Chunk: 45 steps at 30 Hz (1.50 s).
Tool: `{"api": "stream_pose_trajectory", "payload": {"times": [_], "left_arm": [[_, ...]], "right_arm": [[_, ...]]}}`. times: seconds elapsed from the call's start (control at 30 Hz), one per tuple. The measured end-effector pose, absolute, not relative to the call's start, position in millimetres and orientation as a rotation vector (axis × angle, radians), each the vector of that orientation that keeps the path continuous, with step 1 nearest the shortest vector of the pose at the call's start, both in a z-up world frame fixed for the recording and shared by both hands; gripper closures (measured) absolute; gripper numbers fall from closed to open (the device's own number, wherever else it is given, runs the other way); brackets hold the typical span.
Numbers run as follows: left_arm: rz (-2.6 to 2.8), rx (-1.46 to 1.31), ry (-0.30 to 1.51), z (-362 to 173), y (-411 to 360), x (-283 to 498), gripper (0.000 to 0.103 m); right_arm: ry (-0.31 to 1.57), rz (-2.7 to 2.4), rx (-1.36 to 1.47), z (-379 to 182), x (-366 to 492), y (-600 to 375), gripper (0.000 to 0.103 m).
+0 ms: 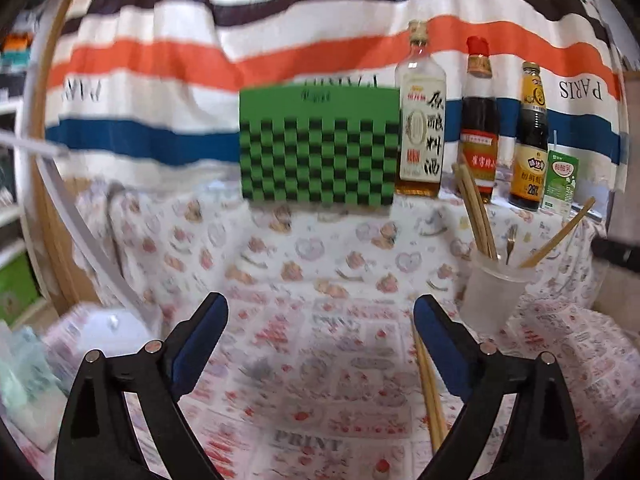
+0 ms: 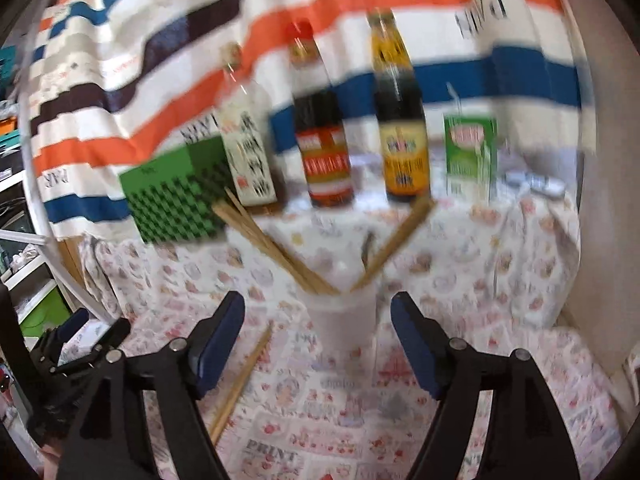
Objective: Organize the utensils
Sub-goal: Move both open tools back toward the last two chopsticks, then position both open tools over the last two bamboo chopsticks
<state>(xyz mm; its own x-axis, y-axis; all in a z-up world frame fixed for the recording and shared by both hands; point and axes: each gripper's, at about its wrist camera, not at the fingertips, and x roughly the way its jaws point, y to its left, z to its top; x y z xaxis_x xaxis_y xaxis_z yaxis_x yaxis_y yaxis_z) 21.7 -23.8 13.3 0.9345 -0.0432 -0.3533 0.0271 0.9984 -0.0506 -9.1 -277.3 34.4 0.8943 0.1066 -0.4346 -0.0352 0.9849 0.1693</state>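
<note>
1. Left wrist view: your left gripper [image 1: 320, 320] stands wide open with nothing between the blue pads. The loose wooden chopsticks [image 1: 430, 392] lie flat on the printed tablecloth [image 1: 320, 380], just inside the right finger at about 4 o'clock from the gap, their long axis running nearly straight away from you. The frosted plastic cup [image 1: 496, 292] sits at 2 o'clock, already holding chopsticks and a small metal fork [image 1: 511, 240].

2. Right wrist view: your right gripper [image 2: 318, 332] is also open and empty, with the cup [image 2: 340, 320] dead ahead at 12 o'clock. The loose chopsticks [image 2: 240, 384] lie at 8 o'clock, slanting. Your left gripper looks nearer them.
</note>
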Motion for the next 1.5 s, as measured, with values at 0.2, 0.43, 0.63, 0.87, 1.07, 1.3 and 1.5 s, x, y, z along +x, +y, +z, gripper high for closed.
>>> {"api": "stream_pose_trajectory", "payload": {"times": [0.2, 0.43, 0.63, 0.87, 1.07, 1.3, 1.5], "left_arm": [[-0.031, -0.057, 0.413, 2, -25, 26, 0.003], [-0.065, 0.011, 0.514, -17, -41, 40, 0.001], [-0.164, -0.058, 0.705, -37, -46, 59, 0.001], [-0.179, -0.083, 0.776, -46, -46, 68, 0.001], [-0.212, -0.05, 0.742, -40, -53, 63, 0.001], [-0.31, -0.026, 0.756, -37, -63, 58, 0.001], [-0.341, -0.018, 0.895, -55, -75, 65, 0.042]], "right_arm": [[0.518, 0.031, 0.09, 10, 2, -271, 0.021], [0.587, -0.029, 0.021, -14, 19, -267, 0.018], [0.655, -0.065, 0.028, -28, 31, -273, 0.018], [0.753, -0.111, 0.01, -38, 39, -271, 0.018], [0.778, -0.065, 0.054, -40, 39, -275, 0.018], [0.758, -0.047, 0.051, -31, 32, -272, 0.018], [0.764, -0.013, 0.023, -26, 27, -262, 0.018]]}}
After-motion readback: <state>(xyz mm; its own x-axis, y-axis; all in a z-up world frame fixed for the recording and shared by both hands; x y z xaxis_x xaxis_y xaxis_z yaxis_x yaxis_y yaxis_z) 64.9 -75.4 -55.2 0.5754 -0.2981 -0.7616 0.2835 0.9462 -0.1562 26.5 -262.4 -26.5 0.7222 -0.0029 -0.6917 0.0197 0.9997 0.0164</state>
